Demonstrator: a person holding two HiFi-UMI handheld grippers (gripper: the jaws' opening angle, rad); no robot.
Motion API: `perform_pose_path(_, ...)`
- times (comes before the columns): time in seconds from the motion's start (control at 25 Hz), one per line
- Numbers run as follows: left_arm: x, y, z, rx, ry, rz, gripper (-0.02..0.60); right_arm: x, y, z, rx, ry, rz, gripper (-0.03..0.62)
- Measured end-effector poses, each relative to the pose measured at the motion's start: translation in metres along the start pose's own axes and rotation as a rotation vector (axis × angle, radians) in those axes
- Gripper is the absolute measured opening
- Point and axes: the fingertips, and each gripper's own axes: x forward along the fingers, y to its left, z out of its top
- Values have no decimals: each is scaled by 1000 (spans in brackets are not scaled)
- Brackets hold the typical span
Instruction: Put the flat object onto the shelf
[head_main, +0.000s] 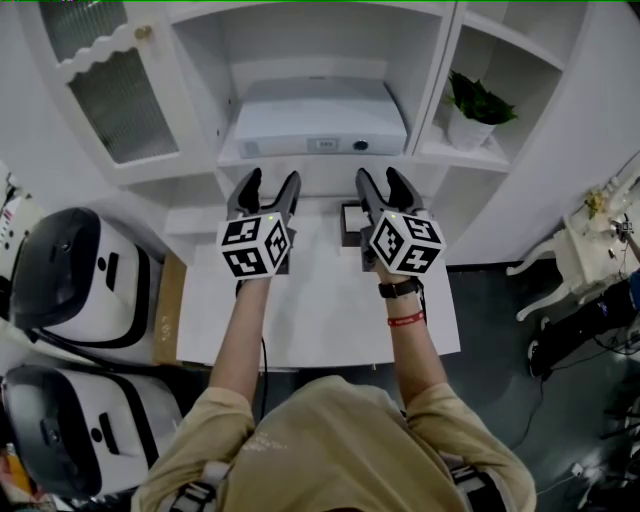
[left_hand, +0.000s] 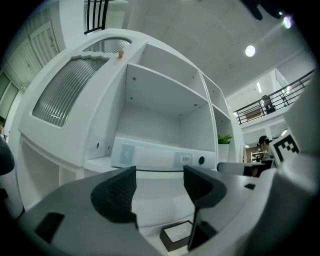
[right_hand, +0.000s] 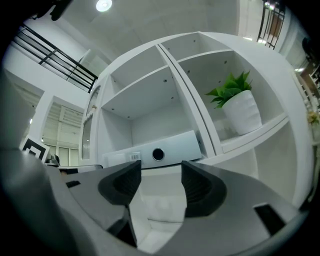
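While the person is standing at the near edge of the desk (head_main: 320, 320), both forearms are reaching forward over its white top, the right wrist wearing a dark watch (head_main: 399, 289) and a red band. The left gripper (head_main: 271, 180) is hovering over the far left part of the desk with its jaws standing partly apart. Nothing is sitting between its dark pads (left_hand: 120, 192); only the shelf unit is showing through the gap. The right gripper (head_main: 380, 178) is hovering level with it over the far right part, jaws likewise partly apart and holding nothing, as the right gripper view (right_hand: 160, 182) is showing.

Between the two grippers, at the far edge of the desk and nearer the right one, a small dark box (head_main: 351, 222) with a pale top is lying flat.

Beyond the desk, the white shelf unit (head_main: 438, 60) is rising. The flat object (head_main: 318, 122), a wide white slab with a round dark spot on its front face, is already lying in the middle compartment, touching neither gripper. A potted plant (head_main: 475, 110) is standing in the compartment to the right, and a ribbed glass door (head_main: 122, 105) is closing the one to the left.
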Motion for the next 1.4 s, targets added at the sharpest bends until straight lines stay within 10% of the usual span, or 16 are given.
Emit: perform_pose_path(1.4,-142,-3,-114,53,118,12,66,-132,21,-112,-79,152,-82,75)
